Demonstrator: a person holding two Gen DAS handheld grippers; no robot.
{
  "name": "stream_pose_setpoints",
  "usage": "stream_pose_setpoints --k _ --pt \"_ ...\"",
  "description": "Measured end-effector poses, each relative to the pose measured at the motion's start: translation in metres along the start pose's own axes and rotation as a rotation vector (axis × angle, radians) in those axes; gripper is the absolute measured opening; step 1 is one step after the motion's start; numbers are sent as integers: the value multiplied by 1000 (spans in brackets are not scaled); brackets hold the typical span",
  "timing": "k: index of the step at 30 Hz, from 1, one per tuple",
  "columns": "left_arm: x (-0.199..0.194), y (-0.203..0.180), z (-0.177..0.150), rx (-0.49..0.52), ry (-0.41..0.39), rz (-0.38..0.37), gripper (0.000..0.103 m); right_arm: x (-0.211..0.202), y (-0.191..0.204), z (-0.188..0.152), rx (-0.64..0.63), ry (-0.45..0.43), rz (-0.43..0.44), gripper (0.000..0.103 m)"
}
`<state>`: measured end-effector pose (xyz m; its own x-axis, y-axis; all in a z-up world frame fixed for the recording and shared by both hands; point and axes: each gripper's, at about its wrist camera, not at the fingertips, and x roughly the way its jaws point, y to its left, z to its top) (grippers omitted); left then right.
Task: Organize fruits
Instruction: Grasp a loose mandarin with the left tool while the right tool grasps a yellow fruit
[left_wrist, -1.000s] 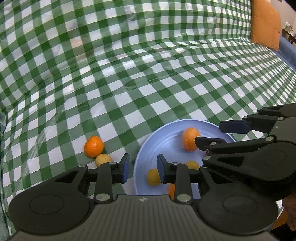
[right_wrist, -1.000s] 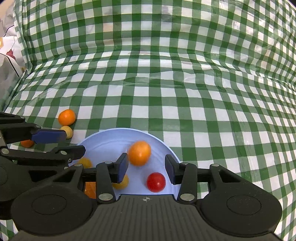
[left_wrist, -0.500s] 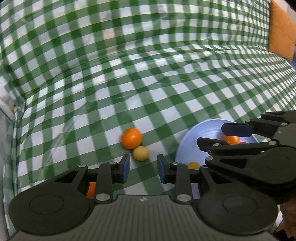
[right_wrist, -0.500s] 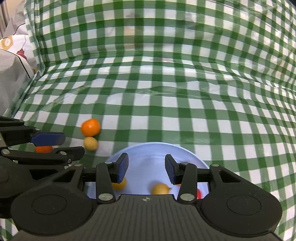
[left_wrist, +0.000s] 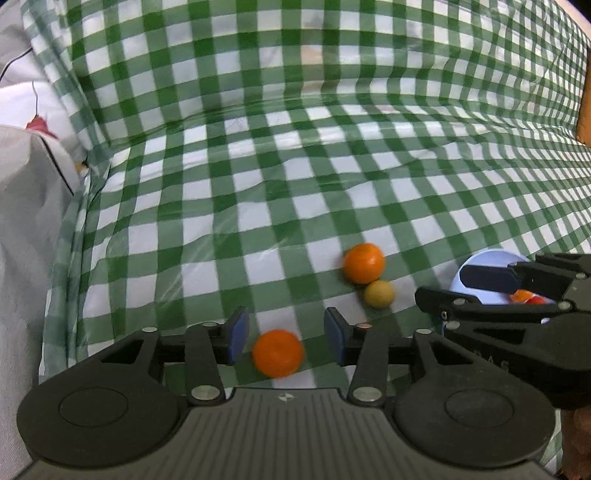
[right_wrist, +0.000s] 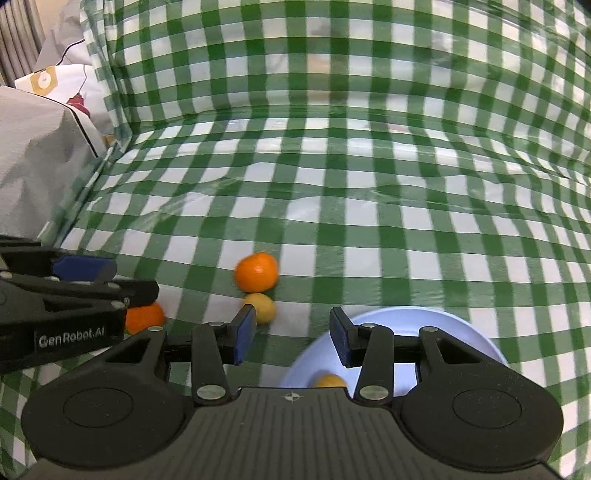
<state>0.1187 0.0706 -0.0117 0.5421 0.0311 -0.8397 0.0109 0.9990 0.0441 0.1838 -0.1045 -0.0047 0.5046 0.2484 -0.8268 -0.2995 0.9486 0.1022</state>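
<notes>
Orange mandarin (left_wrist: 277, 352) sits on the green-checked cloth (left_wrist: 258, 184) between the left gripper (left_wrist: 284, 334) fingers, which are spread wide and not touching it; nothing grasped yet. Judged step: picking loose fruit for the blue plate (right_wrist: 424, 325). Next move calls for lowering onto the fruit, centring it and closing gently, since a round fruit could roll off the pads. A second mandarin (left_wrist: 364, 263) and a small yellow fruit (left_wrist: 378, 293) lie touching each other just beyond, near the plate. Right gripper (right_wrist: 291, 336) is released too, empty, hovering over the plate's near edge. Right wrist view shows a yellow fruit (right_wrist: 328, 380) already in the plate and the target mandarin half hidden behind the left gripper body; left wrist view shows only a sliver of plate with something orange and red in it.
</notes>
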Motion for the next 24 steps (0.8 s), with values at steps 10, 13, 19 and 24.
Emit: stream_pose_setpoints --k 10,13,19,24 --pt "29 15 -18 -11 75 -2 58 26 20 0 -23 30 6 49" --pt "35 19 -17 -23 85 -20 60 38 20 1 -12 44 -3 50" --pt "43 18 -18 -6 104 -21 60 61 24 2 -30 89 -11 51" --pt "48 18 -17 -5 115 -36 53 70 26 0 -36 105 -32 50"
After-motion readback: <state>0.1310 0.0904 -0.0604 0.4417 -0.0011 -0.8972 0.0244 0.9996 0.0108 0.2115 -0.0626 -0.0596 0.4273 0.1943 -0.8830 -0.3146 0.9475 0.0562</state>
